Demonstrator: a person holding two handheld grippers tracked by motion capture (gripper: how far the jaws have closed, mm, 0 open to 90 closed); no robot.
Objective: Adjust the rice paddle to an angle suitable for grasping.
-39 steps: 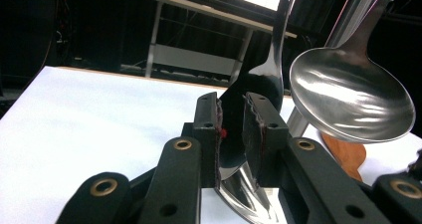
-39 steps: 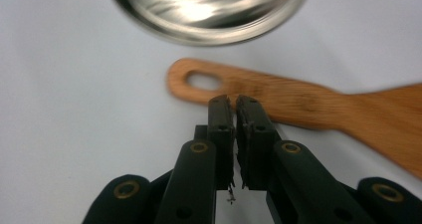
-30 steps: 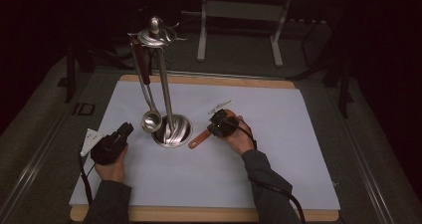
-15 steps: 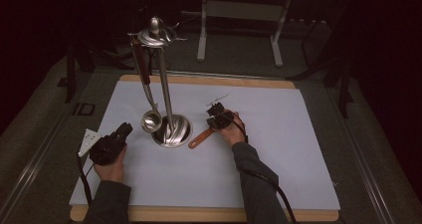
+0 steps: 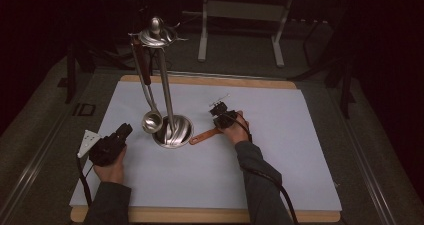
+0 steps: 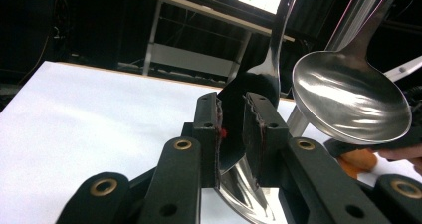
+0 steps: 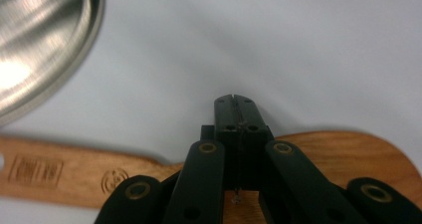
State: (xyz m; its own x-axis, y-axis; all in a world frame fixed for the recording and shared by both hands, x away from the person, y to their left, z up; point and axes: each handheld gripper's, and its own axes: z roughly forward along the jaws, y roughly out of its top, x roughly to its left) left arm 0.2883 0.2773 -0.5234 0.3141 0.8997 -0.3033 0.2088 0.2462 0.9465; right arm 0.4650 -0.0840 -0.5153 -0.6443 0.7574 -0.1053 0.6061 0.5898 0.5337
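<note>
A person sits at a bench covered by one white sheet [image 5: 280,155], holding one black two-jaw gripper in each hand. Near the middle of the sheet, toward its left half, stands one tall steel utensil stand [image 5: 167,92] with a round dished base [image 5: 175,131]; one steel ladle [image 5: 151,121] hangs from its top, its bowl just beside the base on the left. One wooden spatula [image 5: 206,135] lies flat on the sheet, its handle end touching or just beside the right rim of the base. The right gripper [image 5: 218,109] is over the spatula's broad end; in the right gripper view its jaws are pressed together with nothing between them, tips pointing down just past the blade's [image 7: 348,149] edge, above the bare sheet. The left gripper [image 5: 120,133] rests low near the left edge of the sheet, aimed at the stand; in the left gripper view its jaws stand partly apart, with the ladle bowl [image 6: 348,102] close ahead to the right and nothing clamped. The base dish looks empty. The right half of the sheet and the strip along its near edge are open.
</note>
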